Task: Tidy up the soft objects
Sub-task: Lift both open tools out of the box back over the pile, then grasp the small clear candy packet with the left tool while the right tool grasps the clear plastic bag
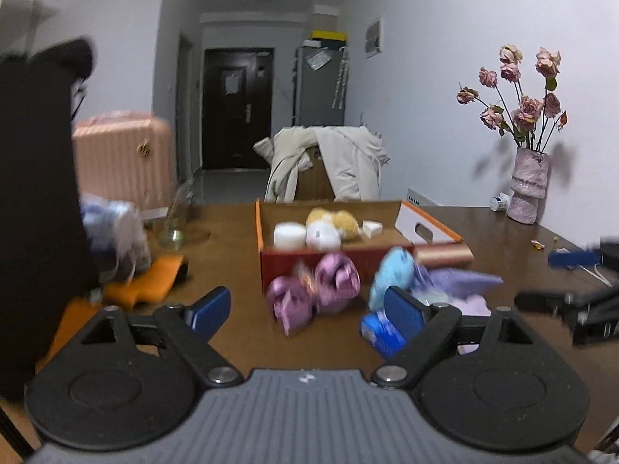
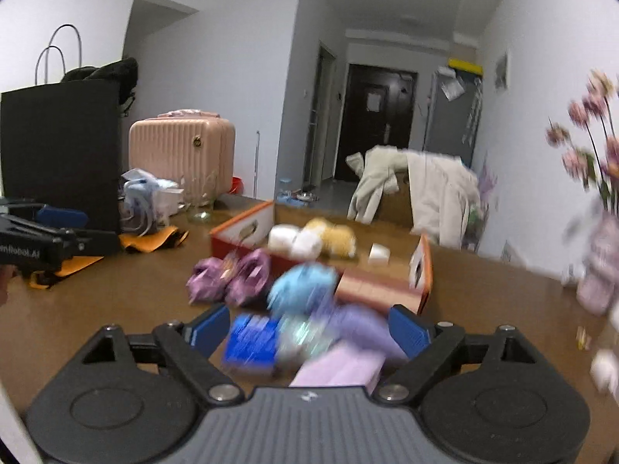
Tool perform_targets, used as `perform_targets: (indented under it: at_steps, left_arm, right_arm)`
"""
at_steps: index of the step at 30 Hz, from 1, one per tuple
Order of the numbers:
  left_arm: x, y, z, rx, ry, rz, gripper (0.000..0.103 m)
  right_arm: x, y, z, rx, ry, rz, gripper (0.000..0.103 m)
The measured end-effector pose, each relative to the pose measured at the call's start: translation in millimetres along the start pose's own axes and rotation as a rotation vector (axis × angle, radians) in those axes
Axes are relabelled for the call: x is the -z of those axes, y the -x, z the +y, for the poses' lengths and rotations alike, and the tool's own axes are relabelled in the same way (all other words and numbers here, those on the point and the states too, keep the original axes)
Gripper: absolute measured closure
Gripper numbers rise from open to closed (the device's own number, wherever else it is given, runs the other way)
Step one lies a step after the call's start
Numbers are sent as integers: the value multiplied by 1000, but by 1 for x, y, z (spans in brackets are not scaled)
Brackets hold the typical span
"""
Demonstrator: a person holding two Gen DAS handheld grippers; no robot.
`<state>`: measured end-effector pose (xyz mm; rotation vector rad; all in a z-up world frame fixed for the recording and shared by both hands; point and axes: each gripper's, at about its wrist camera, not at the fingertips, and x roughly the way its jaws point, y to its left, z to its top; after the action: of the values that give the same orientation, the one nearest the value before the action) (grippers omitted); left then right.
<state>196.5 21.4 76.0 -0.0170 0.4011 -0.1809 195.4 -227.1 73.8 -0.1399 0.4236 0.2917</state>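
Note:
My left gripper (image 1: 307, 311) is open over the brown table, nothing between its pads. Just ahead lie two purple soft bundles (image 1: 313, 294), a light blue ball (image 1: 392, 274), a blue packet (image 1: 381, 330) and lavender cloth (image 1: 460, 282). Behind them an orange cardboard box (image 1: 263, 228) holds white balls (image 1: 305, 235) and a yellow plush (image 1: 340, 220). My right gripper (image 2: 309, 328) is open too; the blue packet (image 2: 251, 338), lavender cloth (image 2: 359, 328) and a pink folded cloth (image 2: 340, 367) lie blurred between its fingers, untouched. The blue ball (image 2: 301, 288) sits beyond.
A black bag (image 1: 35, 193), crumpled plastic and an orange cloth (image 1: 147, 282) crowd the table's left. A glass vase (image 1: 174, 228) stands near them. A vase of dried roses (image 1: 528, 185) is at the far right. A chair with a beige coat (image 1: 329, 166) stands behind the box.

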Motion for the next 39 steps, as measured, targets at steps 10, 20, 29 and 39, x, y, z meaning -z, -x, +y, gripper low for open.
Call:
perform_targets:
  at_steps: [10,20,29,39]
  left_arm:
    - [80,65,-16,-52,19,59,12]
    - [102,105,-34,-44,-17,10,11]
    - [107,110,-37,-36,-19,8,11]
    - [97,89,-29,-40,-1,37,11]
  right_arm:
    - [82,67,26,22,-139,18,12]
    - [110,100,35,53,-161,-20,12]
    - [115,107,45,37,-159,-23,13]
    - [105,86,40,32,-179,-13,16]
